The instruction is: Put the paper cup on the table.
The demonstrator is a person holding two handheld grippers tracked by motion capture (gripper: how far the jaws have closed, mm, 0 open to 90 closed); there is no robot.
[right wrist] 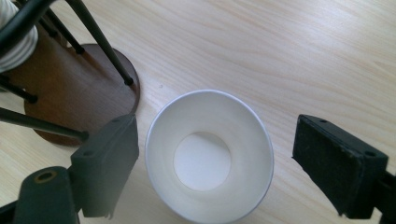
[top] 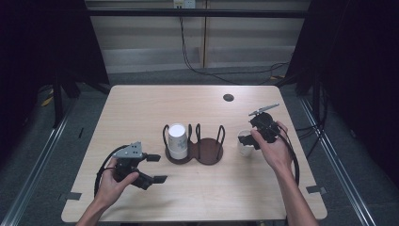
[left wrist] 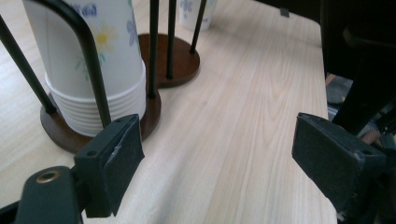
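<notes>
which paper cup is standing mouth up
The single paper cup between the right tool's open jaws, right of the holder; the stacked cups stand upside down.

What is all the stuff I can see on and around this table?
Table: one, light wood, centre of the high view.
Cup holder: one, dark brown double base with black wire loops, middle of the table.
Stack of paper cups: one stack, white with flower print, upside down in the holder's left bay.
Single paper cup: one, white, upright on the table right of the holder.
Round hole: one, dark, far right part of the tabletop.
Cables: black, on the floor beyond the table.
Left hand-held gripper: one, black, open, near left of the holder.
Right hand-held gripper: one, black, jaws open either side of the single cup.
</notes>
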